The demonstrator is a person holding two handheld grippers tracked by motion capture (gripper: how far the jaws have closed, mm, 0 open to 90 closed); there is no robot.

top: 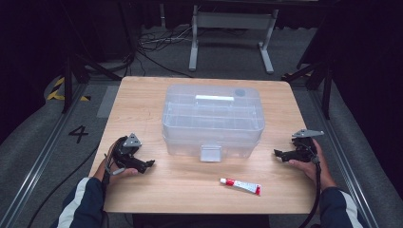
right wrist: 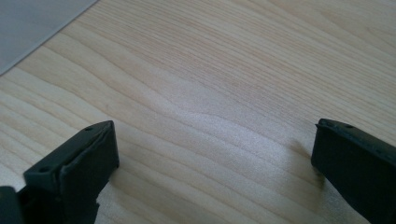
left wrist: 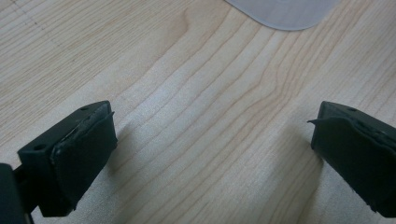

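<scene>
Two grippers, left gripper (top: 151,163) and right gripper (top: 276,153), rest on the tabletop (top: 142,104) flanking the closed clear box (top: 213,121), jaws wide and empty, likely staged for the tube (top: 241,185) lying near-right.

The big clear plastic box (top: 213,119) with its lid shut sits in the middle of the wooden table (top: 142,99) and blocks the way across. Bare wood lies on both sides of it and in front. The small white and red tube (top: 240,185) lies alone on the front strip, well apart from the box, with room all around.
</scene>
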